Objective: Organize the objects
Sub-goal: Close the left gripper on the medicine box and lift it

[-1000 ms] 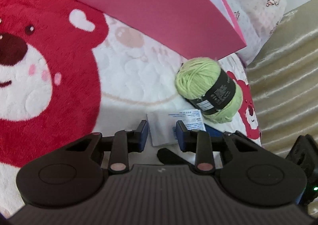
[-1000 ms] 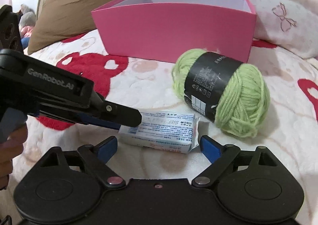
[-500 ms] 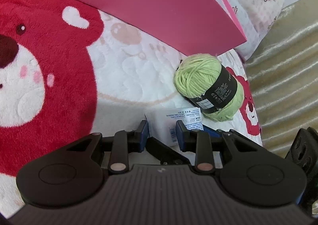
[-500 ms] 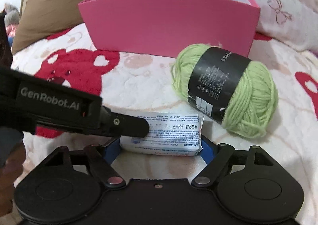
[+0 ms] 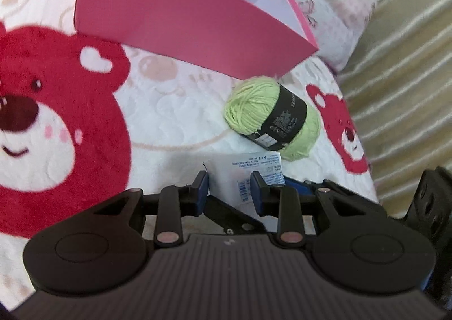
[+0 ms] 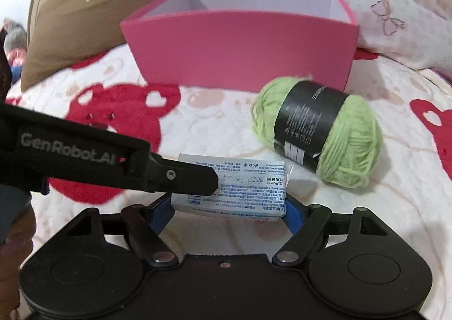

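A white tissue packet (image 6: 234, 187) with blue print is gripped lengthwise between my right gripper's (image 6: 228, 207) blue pads, lifted off the bear blanket. It also shows in the left wrist view (image 5: 248, 173). My left gripper (image 5: 229, 188) is shut on the packet's near side, its fingers (image 6: 180, 176) reaching in from the left. A green yarn ball (image 6: 319, 133) with a black label lies to the right; it shows in the left wrist view too (image 5: 271, 116). An open pink box (image 6: 240, 57) stands behind, also in the left wrist view (image 5: 192, 26).
A white blanket with red bears (image 5: 56, 111) covers the bed. A brown pillow (image 6: 93, 9) lies at the back left and a pink-patterned pillow (image 6: 395, 9) at the back right. The bed's right edge meets a beige ribbed surface (image 5: 404, 80).
My right gripper closed on the packet's ends and both grippers lifted it off the blanket. The box and yarn now look lower and farther in both views.
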